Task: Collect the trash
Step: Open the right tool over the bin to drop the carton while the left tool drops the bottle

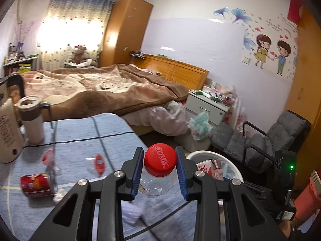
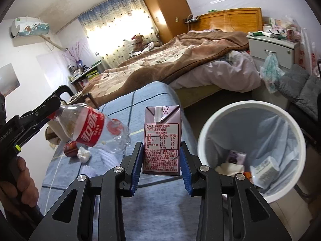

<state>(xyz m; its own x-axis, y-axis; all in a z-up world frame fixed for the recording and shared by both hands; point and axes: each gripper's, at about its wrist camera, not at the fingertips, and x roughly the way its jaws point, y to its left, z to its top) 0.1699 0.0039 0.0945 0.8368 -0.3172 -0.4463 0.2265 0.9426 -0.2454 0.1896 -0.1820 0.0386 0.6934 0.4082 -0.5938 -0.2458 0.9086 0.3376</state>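
A: What have the left tongs (image 1: 159, 172) got?

B: A clear plastic cola bottle (image 1: 155, 182), clamped at the neck just under its red cap (image 1: 160, 161). The blue pads (image 1: 137, 175) press on both sides. In the right wrist view the bottle (image 2: 94, 129) hangs in the air above the table, tilted, its red label facing the camera, with the left tongs (image 2: 52, 110) gripping its top end and a hand (image 2: 19, 182) on the handle below.

A: And the right tongs (image 2: 161, 160)?

B: Closed on a small drink carton (image 2: 163, 138), upright, its printed nutrition panel toward the lens. The pads squeeze its lower half.

A: Where is the bin?

B: The white trash bin (image 2: 202, 140) stands on the floor just right of the carton, lined with a pale bag. Boxes and crumpled paper lie at its bottom. From the left wrist, its rim (image 1: 200, 153) shows just past the bottle, with the carton (image 1: 210, 168) in front of it.

A: What is left on the table?

B: On the blue cloth of the table (image 1: 80, 138) a red can (image 1: 36, 183) lies on its side, a white wad of tissue (image 2: 84, 153) beside it. A mug (image 1: 32, 118) and a white kettle (image 1: 7, 132) stand at the far left edge. Beyond is a bed (image 1: 104, 90) with a brown blanket.
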